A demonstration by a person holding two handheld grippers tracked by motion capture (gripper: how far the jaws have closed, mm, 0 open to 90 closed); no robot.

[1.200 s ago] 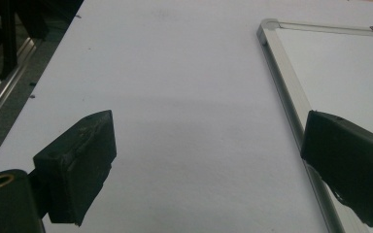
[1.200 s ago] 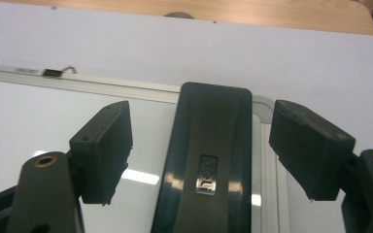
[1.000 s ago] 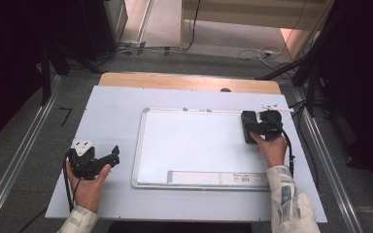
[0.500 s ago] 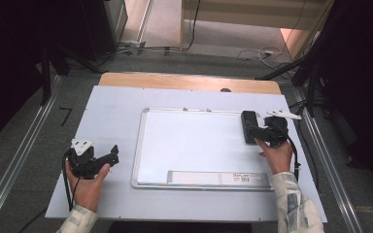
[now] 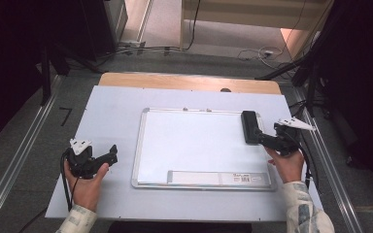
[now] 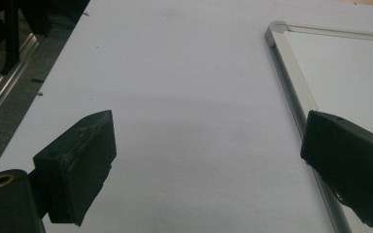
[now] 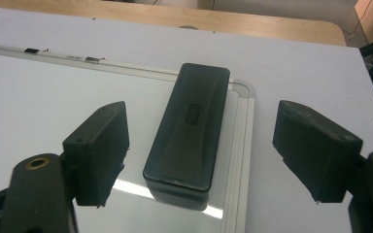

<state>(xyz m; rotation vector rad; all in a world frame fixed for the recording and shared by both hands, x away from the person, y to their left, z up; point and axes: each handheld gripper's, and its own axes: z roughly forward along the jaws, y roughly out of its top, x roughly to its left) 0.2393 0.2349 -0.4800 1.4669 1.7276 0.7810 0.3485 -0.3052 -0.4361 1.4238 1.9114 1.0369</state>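
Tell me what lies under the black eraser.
The eraser sits on the whiteboard, near its right edge beside the metal frame. The patch of board directly beneath it is covered, so any marks there cannot be seen.

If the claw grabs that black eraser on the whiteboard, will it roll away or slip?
Probably no rolling: the black eraser is a flat-bottomed block lying on the whiteboard. Its smooth, shiny top might be a bit slippery, so squeezing its long sides looks safer. It looks stiff and likely light. The right claw is open around it.
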